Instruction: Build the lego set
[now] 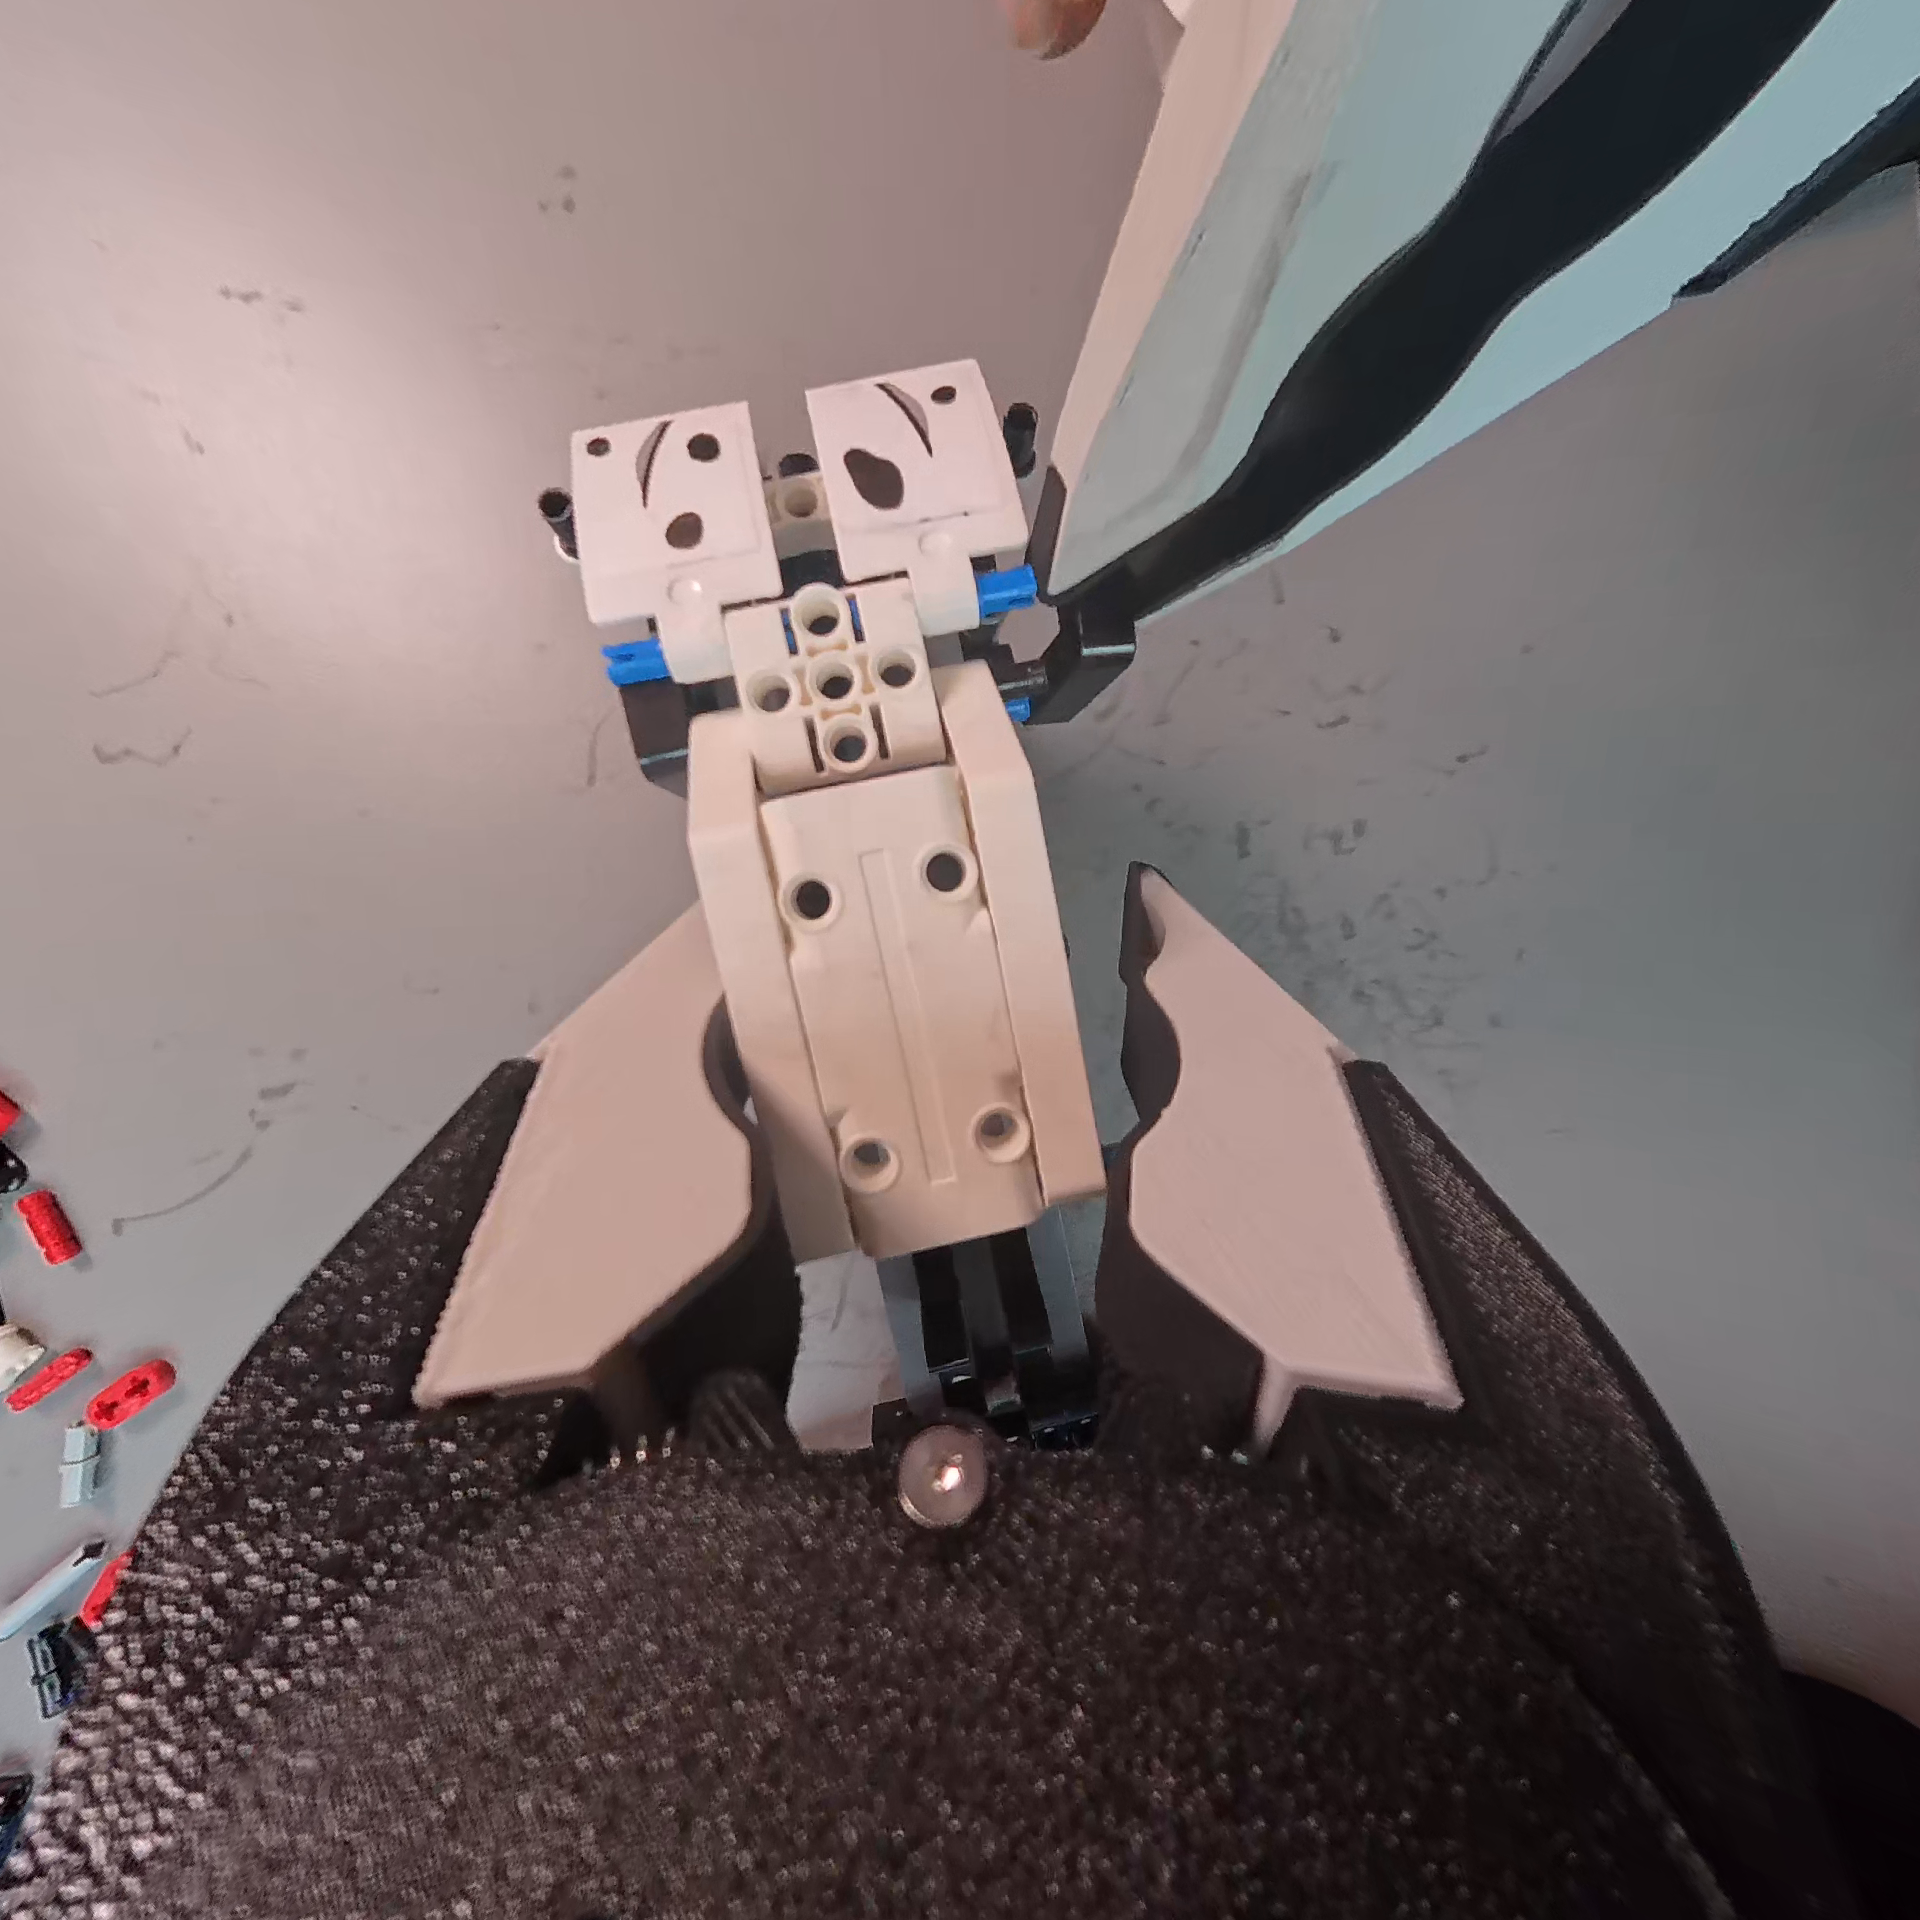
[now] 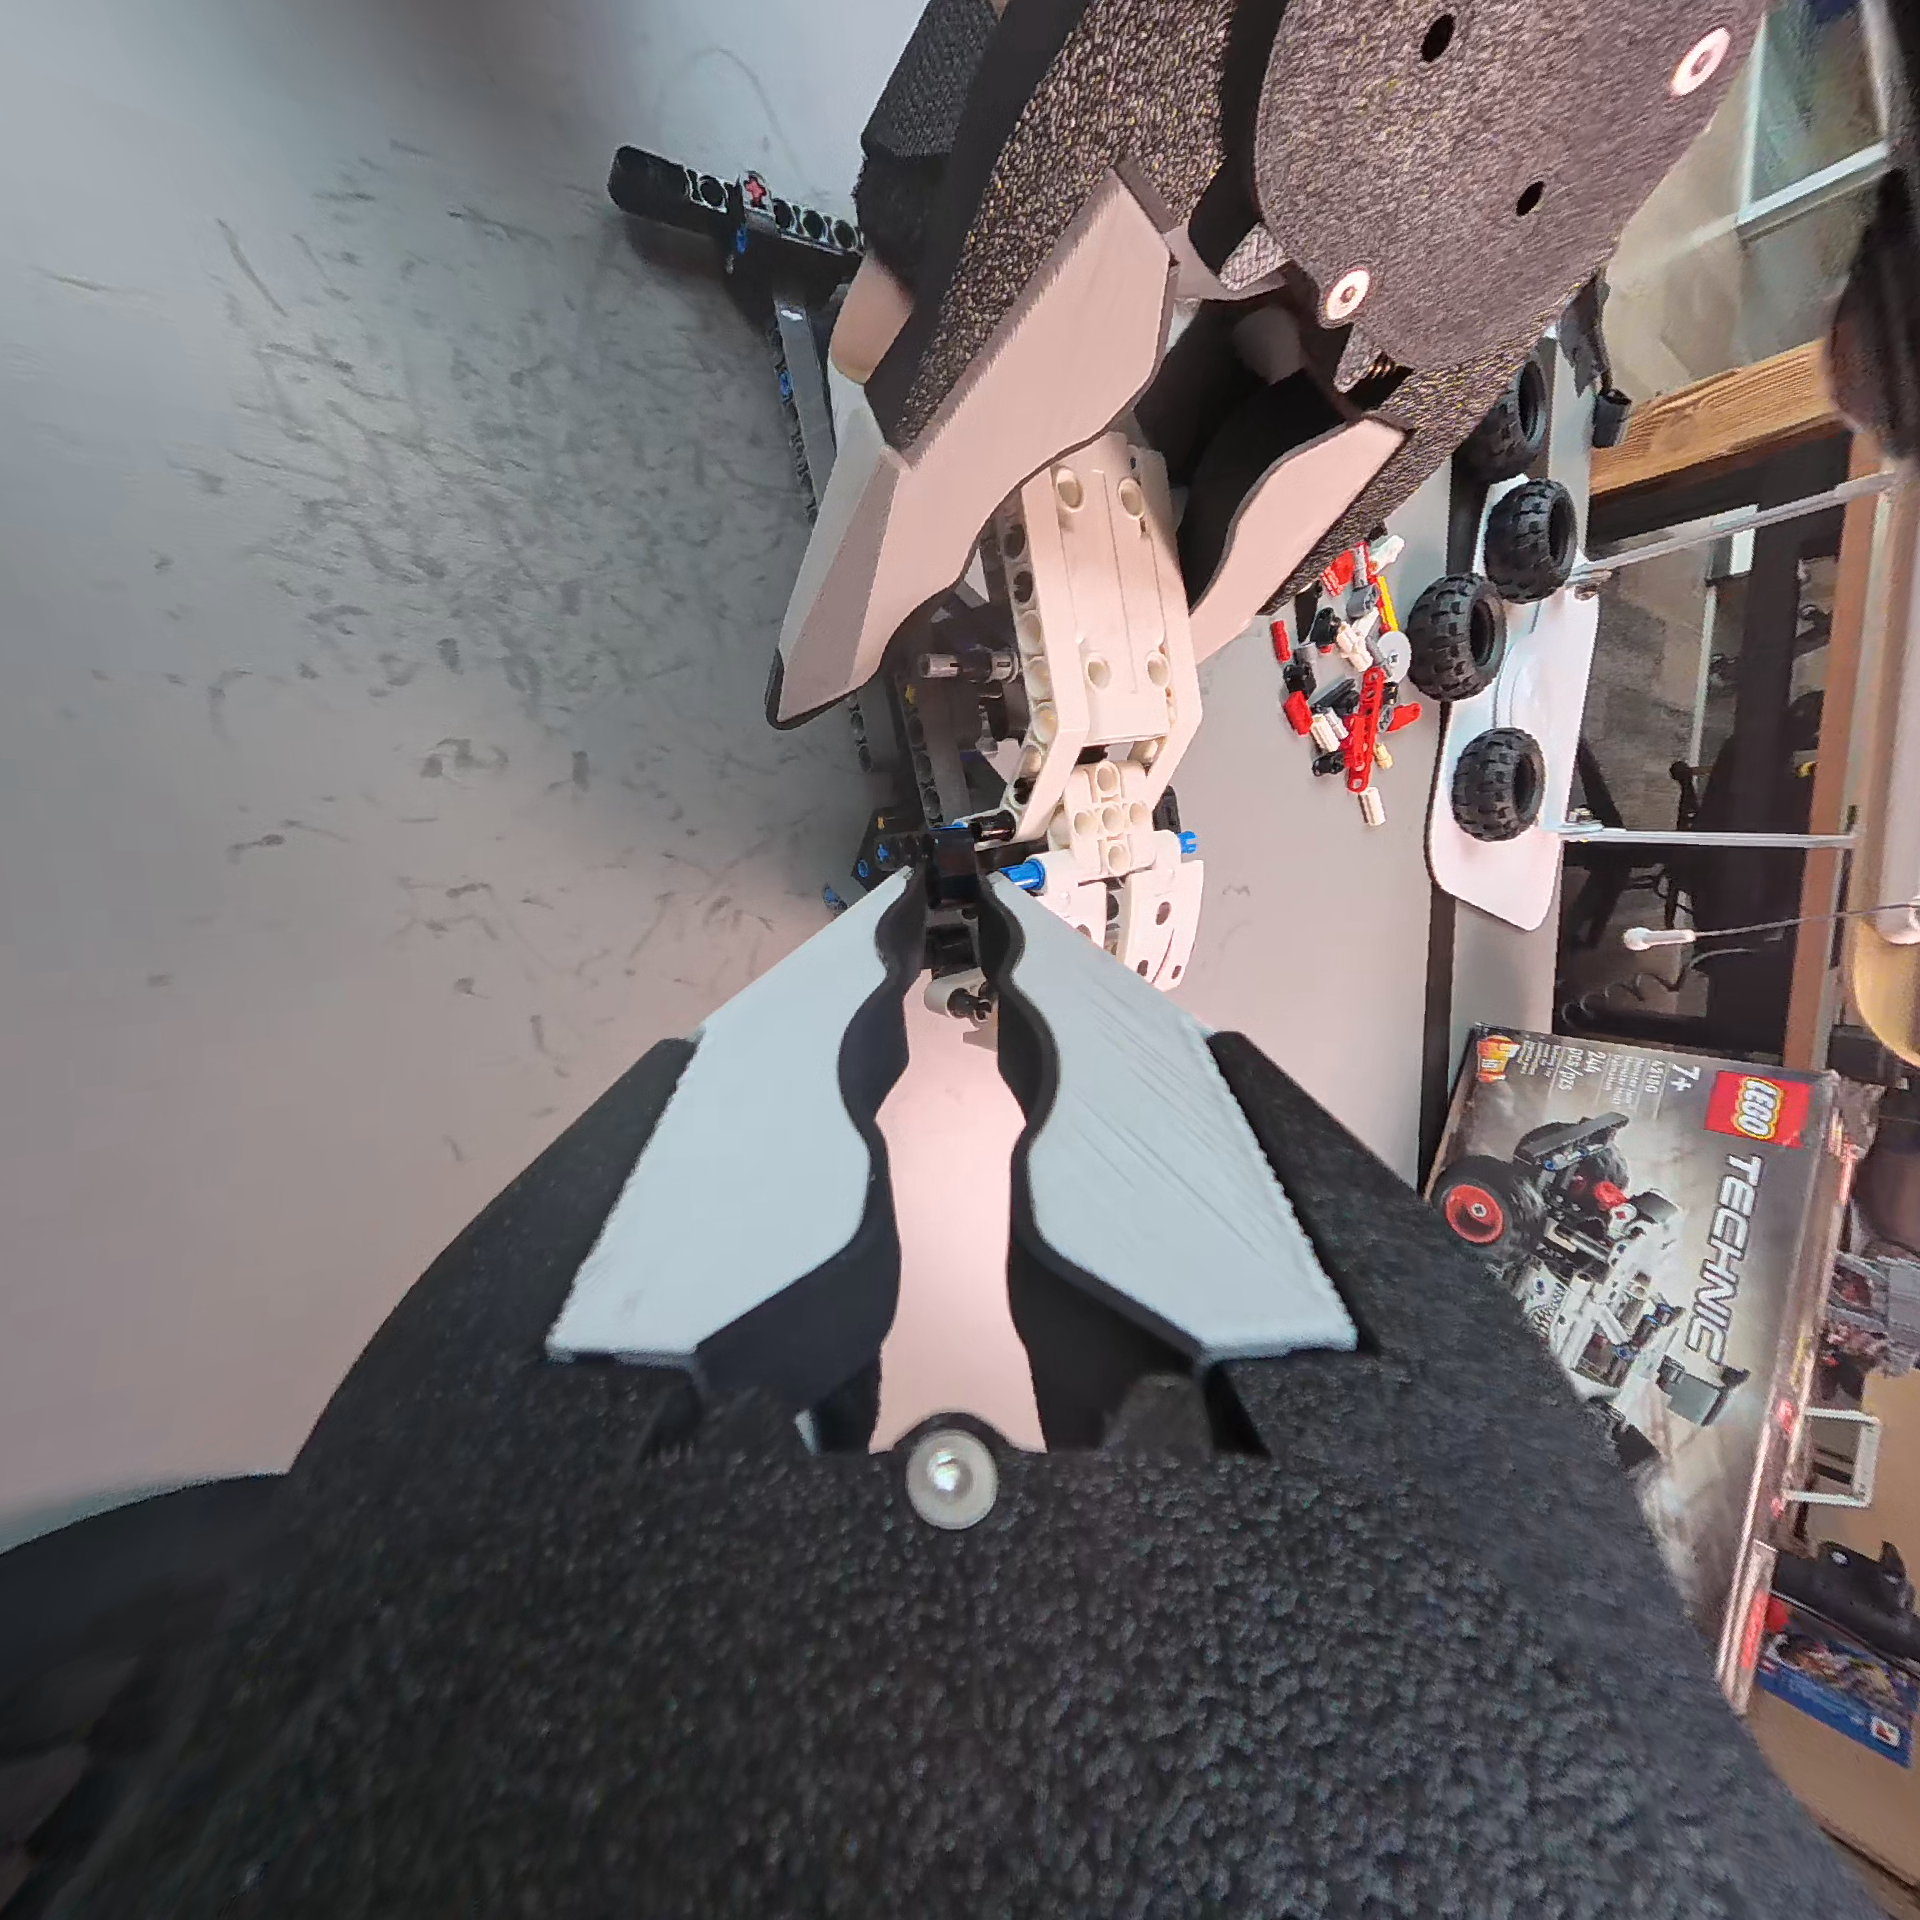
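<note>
Scuffed grey counter (image 1: 312, 520) fills the background of both views, its surface marked with dark scratches. Between the fingers of the left tool (image 1: 914, 935) sits the white lego model (image 1: 894, 997), a long panelled body that runs forward past the fingertips; the left finger lies against its side, while a gap shows beside the right finger, so a firm pinch cannot be confirmed from this view. In the right wrist view the same tool (image 2: 997, 644) straddles the white body from above, and its contact points are hidden behind the fingers. The right tool (image 2: 951, 883) has its fingertips pressed together on a small black piece (image 2: 951, 862) at the model's front end, just beside a blue pin (image 2: 1023, 871); in the left wrist view that tool (image 1: 1081, 644) enters from the upper right and is mostly cut off by the frame. Left of the left tool, loose red and grey pieces (image 1: 62, 1351) lie at the picture's edge, partly cropped. Beyond the right tool, to its right, are a scatter of small parts (image 2: 1340, 675), four black tyres (image 2: 1496, 784) on a white tray (image 2: 1496, 894), and the set's box (image 2: 1621, 1268). A black beam assembly (image 2: 748, 208) lies farther off, partly hidden behind the left tool.
</note>
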